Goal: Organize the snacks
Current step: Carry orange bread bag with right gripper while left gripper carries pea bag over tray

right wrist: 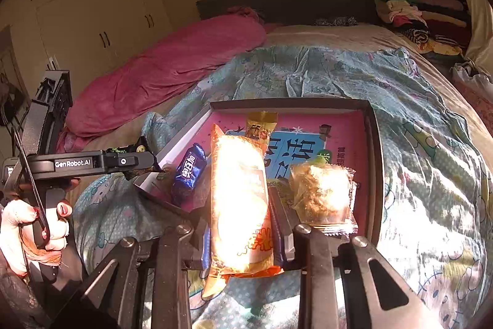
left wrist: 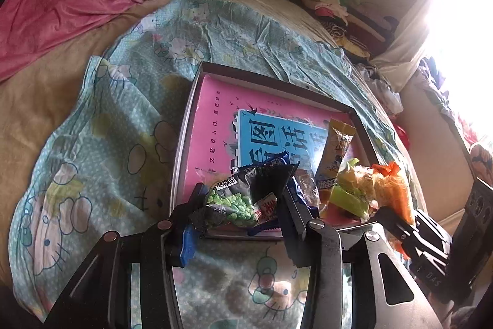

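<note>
A shallow box (left wrist: 188, 113) with a pink and blue printed bottom lies on the bed; it also shows in the right wrist view (right wrist: 374, 144). My left gripper (left wrist: 240, 211) is shut on a black green-pea snack packet (left wrist: 243, 199) over the box's near edge. My right gripper (right wrist: 240, 224) is shut on a long orange snack packet (right wrist: 240, 199), seen from the left wrist view (left wrist: 394, 190), over the box's near side. In the box lie a blue Oreo packet (right wrist: 189, 171), a clear-wrapped pastry (right wrist: 323, 193) and a yellow-brown packet (right wrist: 262, 122).
The box sits on a Hello Kitty sheet (left wrist: 92, 144). A pink quilt (left wrist: 77, 5) lies at the far left. Piled clothes (right wrist: 416, 14) sit by the headboard. White wardrobes (right wrist: 92, 20) stand beyond the bed. Bright window glare is at the right.
</note>
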`<state>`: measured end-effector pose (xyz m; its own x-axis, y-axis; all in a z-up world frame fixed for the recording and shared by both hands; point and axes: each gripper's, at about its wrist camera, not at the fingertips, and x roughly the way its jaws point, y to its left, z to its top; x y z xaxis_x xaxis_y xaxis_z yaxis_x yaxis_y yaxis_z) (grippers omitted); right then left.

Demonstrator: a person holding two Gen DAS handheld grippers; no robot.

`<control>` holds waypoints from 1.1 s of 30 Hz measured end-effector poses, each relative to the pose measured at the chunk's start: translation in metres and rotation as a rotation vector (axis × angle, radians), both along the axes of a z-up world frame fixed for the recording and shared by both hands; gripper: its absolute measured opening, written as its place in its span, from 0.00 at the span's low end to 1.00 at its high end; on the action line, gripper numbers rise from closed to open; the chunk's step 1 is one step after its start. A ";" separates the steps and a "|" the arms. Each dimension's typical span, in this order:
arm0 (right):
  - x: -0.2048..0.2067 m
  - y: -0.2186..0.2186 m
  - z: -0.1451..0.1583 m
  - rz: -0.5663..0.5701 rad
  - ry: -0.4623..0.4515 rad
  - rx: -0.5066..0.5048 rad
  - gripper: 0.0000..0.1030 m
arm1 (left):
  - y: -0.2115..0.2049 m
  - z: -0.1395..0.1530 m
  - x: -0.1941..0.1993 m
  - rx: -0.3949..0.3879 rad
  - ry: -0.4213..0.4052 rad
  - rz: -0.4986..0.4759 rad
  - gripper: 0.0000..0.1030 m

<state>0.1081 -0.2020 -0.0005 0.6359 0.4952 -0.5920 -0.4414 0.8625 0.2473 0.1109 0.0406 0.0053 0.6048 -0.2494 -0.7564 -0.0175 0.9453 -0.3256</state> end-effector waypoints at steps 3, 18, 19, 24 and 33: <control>0.006 -0.001 0.001 -0.016 0.000 0.009 0.29 | -0.002 -0.004 0.002 0.021 0.005 -0.002 0.45; 0.043 0.009 -0.013 -0.088 0.018 -0.053 0.30 | -0.010 -0.019 0.014 0.047 0.040 0.002 0.44; 0.045 0.010 -0.015 -0.091 0.017 -0.062 0.30 | -0.011 -0.020 0.015 0.047 0.041 0.001 0.44; 0.051 0.015 -0.021 -0.091 0.018 -0.091 0.30 | -0.014 -0.020 0.015 0.062 0.039 -0.006 0.44; 0.045 0.016 -0.021 -0.077 0.019 -0.081 0.38 | -0.015 -0.021 0.015 0.060 0.045 -0.010 0.44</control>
<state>0.1529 -0.1863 -0.0218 0.6584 0.3953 -0.6404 -0.3686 0.9113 0.1836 0.1263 0.0261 -0.0153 0.5677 -0.2091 -0.7962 -0.0211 0.9632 -0.2679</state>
